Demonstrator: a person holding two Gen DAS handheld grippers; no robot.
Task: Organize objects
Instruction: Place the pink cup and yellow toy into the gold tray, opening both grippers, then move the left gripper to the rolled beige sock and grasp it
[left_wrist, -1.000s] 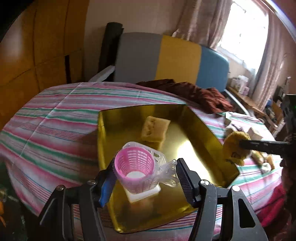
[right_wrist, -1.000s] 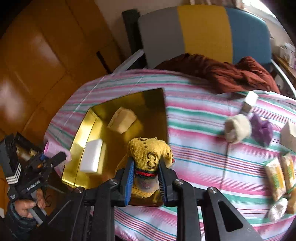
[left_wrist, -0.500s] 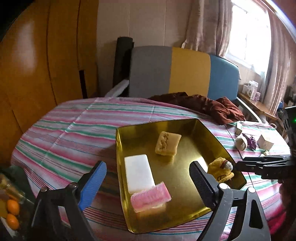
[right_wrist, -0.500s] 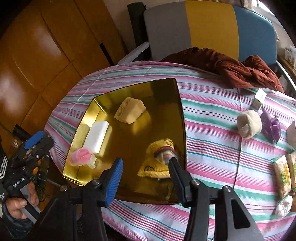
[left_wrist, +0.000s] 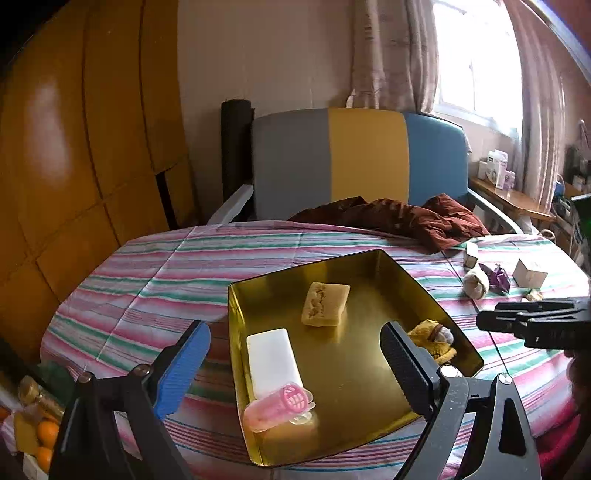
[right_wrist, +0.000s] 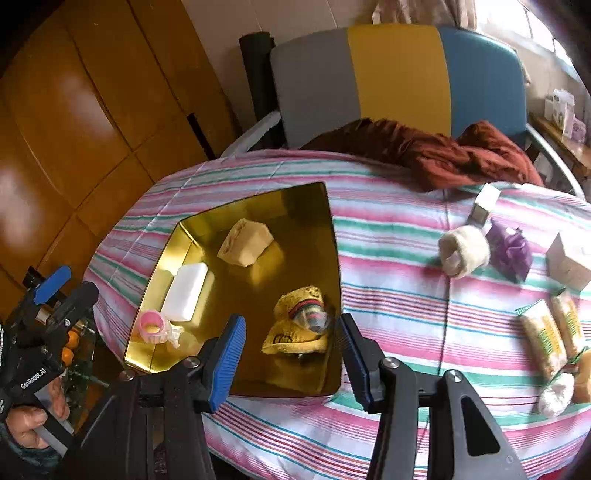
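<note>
A gold tray (left_wrist: 369, 295) (right_wrist: 303, 214) lies on the striped table. In it lie a pink basket cup (left_wrist: 280, 404) (right_wrist: 151, 326) on its side, a white block (left_wrist: 271, 362) (right_wrist: 186, 290), a tan sponge (left_wrist: 325, 304) (right_wrist: 245, 242) and a yellow knitted toy (left_wrist: 432, 338) (right_wrist: 301, 325). My left gripper (left_wrist: 291, 369) is open and empty, above the tray's near end. My right gripper (right_wrist: 291, 354) is open and empty, just behind the yellow toy; it also shows in the left wrist view (left_wrist: 532, 321).
To the right of the tray lie a cream wool roll (right_wrist: 463, 251), a purple pouch (right_wrist: 509, 249), small white boxes (right_wrist: 570, 260) and snack packets (right_wrist: 554, 332). A maroon cloth (right_wrist: 436, 151) lies at the table's far edge before a tricolour chair (left_wrist: 354, 158). Oranges (left_wrist: 40, 439) sit below left.
Both grippers have opened and pulled back. The left let go of the pink basket cup, now on its side in the tray. The right let go of the yellow toy in the tray.
</note>
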